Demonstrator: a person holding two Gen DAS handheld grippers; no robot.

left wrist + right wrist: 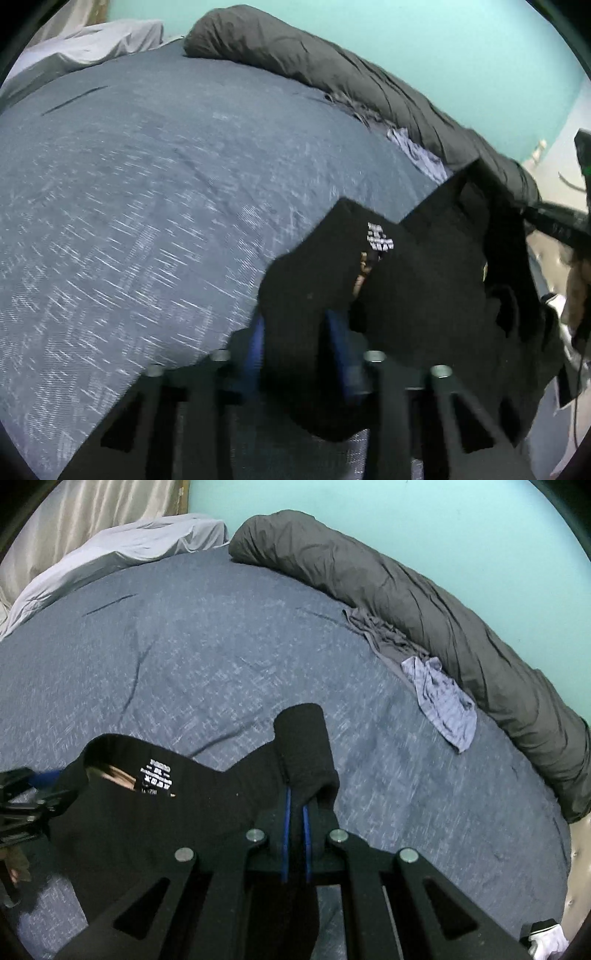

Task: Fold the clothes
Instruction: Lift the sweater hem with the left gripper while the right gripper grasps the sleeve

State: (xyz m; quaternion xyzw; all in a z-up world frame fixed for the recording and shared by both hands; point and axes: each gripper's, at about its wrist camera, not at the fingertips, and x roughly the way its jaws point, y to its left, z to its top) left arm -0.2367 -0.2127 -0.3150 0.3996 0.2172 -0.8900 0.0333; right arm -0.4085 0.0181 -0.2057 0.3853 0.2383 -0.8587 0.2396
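A black garment (pixel 424 280) with a white printed neck label (pixel 379 236) hangs in the air above the blue bed. My left gripper (pixel 295 332) is shut on one edge of it, the cloth pinched between the blue pads. In the right wrist view the same black garment (pixel 192 805) stretches from lower left to centre, its label (pixel 157 775) facing up. My right gripper (pixel 296 808) is shut on a bunched fold of it. The left gripper (pixel 22 797) shows at the left edge there, holding the other end.
The blue speckled bedsheet (pixel 192 657) covers the bed. A rolled dark grey duvet (pixel 424 602) lies along the far side by the teal wall. A crumpled light blue garment (pixel 439 701) and a grey one (pixel 380 635) lie beside it. A pale pillow (pixel 122 550) sits at the back left.
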